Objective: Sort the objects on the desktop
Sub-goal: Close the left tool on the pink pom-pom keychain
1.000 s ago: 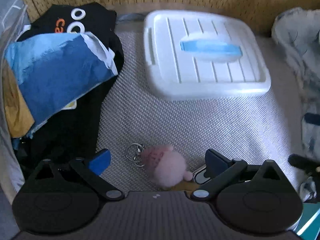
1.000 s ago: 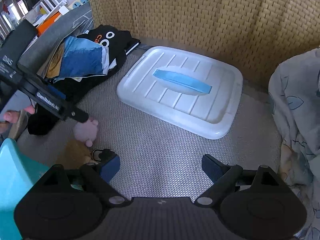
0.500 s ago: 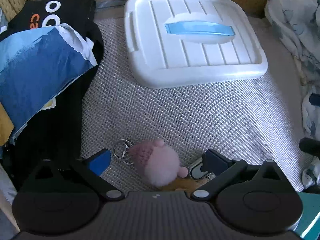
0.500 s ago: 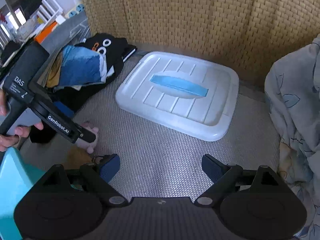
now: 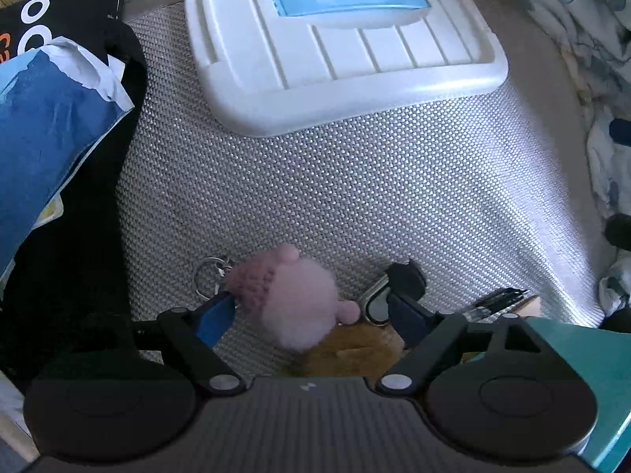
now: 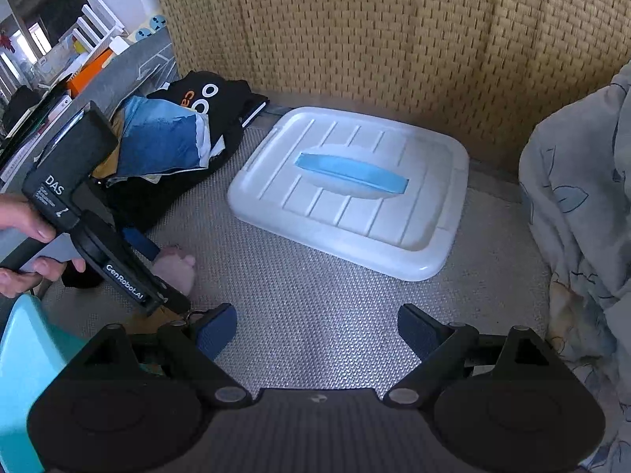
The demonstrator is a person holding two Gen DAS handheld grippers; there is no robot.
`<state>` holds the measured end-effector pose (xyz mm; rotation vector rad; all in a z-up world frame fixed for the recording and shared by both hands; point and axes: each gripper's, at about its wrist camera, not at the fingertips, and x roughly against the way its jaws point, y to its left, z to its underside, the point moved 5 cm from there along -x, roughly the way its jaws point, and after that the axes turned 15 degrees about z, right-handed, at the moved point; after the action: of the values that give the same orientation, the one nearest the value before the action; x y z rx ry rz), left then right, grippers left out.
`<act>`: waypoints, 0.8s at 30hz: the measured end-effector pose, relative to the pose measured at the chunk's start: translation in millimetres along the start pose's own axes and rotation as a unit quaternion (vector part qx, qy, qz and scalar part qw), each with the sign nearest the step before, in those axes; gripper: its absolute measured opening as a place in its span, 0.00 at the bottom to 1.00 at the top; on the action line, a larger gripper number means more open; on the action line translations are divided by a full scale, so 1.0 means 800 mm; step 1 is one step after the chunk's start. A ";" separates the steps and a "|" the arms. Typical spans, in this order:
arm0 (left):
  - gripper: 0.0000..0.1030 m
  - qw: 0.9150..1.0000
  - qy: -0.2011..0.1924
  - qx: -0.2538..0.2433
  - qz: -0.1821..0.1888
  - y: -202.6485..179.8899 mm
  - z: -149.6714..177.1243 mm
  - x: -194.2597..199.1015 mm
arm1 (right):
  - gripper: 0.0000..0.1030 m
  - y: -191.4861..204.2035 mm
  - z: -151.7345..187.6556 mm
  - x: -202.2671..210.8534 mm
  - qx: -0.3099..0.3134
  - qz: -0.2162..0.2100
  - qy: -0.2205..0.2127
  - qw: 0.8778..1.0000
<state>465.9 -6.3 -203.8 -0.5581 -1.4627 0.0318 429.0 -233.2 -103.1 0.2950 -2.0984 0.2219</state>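
A pink plush keychain (image 5: 294, 301) with a metal ring (image 5: 208, 276) lies on the grey woven mat (image 5: 355, 181). My left gripper (image 5: 311, 313) points straight down over it. Its jaws are closing with the plush between them. The left pad (image 5: 215, 317) is at the knitted cap, while the right pad (image 5: 406, 311) stands clear of the plush. In the right wrist view a hand holds the left gripper (image 6: 157, 295) over the plush (image 6: 177, 270). My right gripper (image 6: 317, 331) hovers open above the mat with nothing in it.
A white lid with a blue handle (image 5: 339, 39) lies at the back. A black garment and blue paper (image 5: 51, 138) are piled on the left, with floral cloth (image 6: 575, 213) on the right. A silver-rimmed black item (image 5: 376, 305), a pen (image 5: 497, 298) and a teal container (image 5: 572, 354) sit near the plush.
The left gripper has sunk toward the plush and its jaws have narrowed around it. The right gripper has stayed where it was.
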 end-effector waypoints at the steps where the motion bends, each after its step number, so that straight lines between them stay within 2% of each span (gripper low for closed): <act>1: 0.83 1.000 0.000 0.003 0.001 0.002 0.000 0.000 | 0.89 0.000 0.000 0.000 0.000 0.000 0.000 1.000; 4: 0.83 1.000 0.001 0.015 0.004 0.006 0.001 -0.001 | 0.89 0.000 0.000 -0.001 0.000 0.001 0.000 1.000; 9: 0.75 1.000 0.007 0.020 0.004 0.008 0.006 -0.003 | 0.89 -0.001 0.001 -0.001 0.000 0.002 0.000 1.000; 12: 0.60 1.000 0.014 0.022 -0.001 0.009 0.010 -0.004 | 0.89 -0.001 0.001 -0.002 0.000 0.003 0.000 1.000; 14: 0.56 1.000 0.009 0.026 0.005 0.010 0.011 -0.001 | 0.89 -0.002 0.002 -0.002 0.000 0.004 0.000 1.000; 16: 0.55 1.000 0.001 0.030 0.008 0.012 0.012 0.002 | 0.89 -0.002 0.002 -0.002 0.000 0.004 0.000 1.000; 21: 0.57 0.999 0.004 0.036 -0.014 0.020 0.012 -0.001 | 0.89 -0.002 0.002 -0.003 0.000 0.006 0.000 1.000; 24: 0.66 0.999 0.000 0.035 -0.025 0.023 0.009 -0.001 | 0.89 -0.003 0.003 -0.003 0.000 0.006 0.000 1.000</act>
<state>464.8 11.8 -211.7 -0.4646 -1.4691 0.0442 429.2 -235.5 -106.4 0.2811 -2.1002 0.2291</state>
